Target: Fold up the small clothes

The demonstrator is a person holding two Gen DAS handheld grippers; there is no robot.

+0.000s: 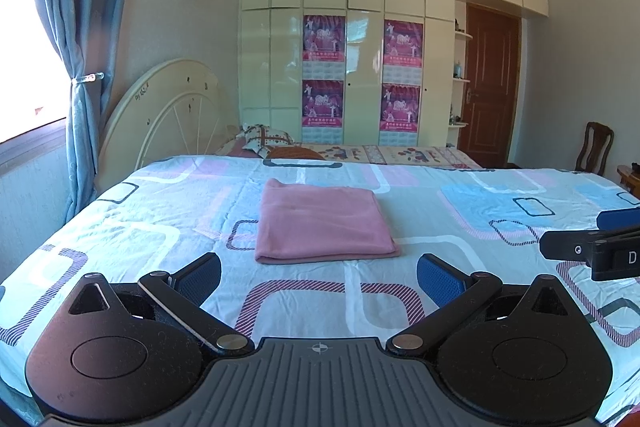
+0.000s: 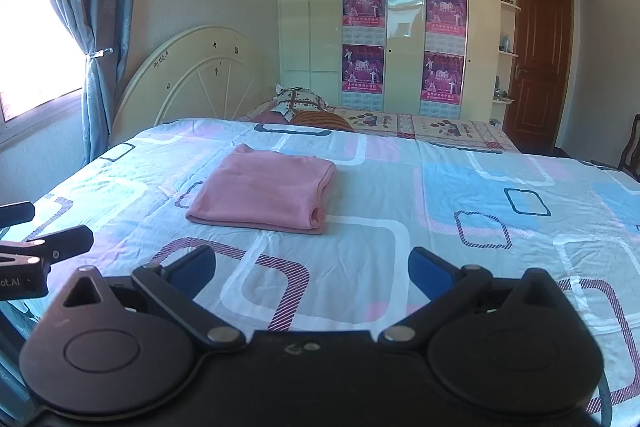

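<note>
A pink garment (image 1: 325, 221) lies folded into a neat rectangle on the patterned bed sheet (image 1: 480, 211). It also shows in the right wrist view (image 2: 262, 189), ahead and left of centre. My left gripper (image 1: 319, 281) is open and empty, just short of the garment's near edge. My right gripper (image 2: 312, 273) is open and empty, held over the sheet to the right of the garment. The right gripper shows at the right edge of the left wrist view (image 1: 592, 247), and the left gripper at the left edge of the right wrist view (image 2: 36, 247).
A cream headboard (image 1: 172, 115) leans at the back left by blue curtains (image 1: 80, 67). A second bed with pillows (image 1: 268, 139) lies behind, before cream wardrobes (image 1: 360, 27). A brown door (image 1: 488, 83) and a wooden chair (image 1: 596, 147) stand at the right.
</note>
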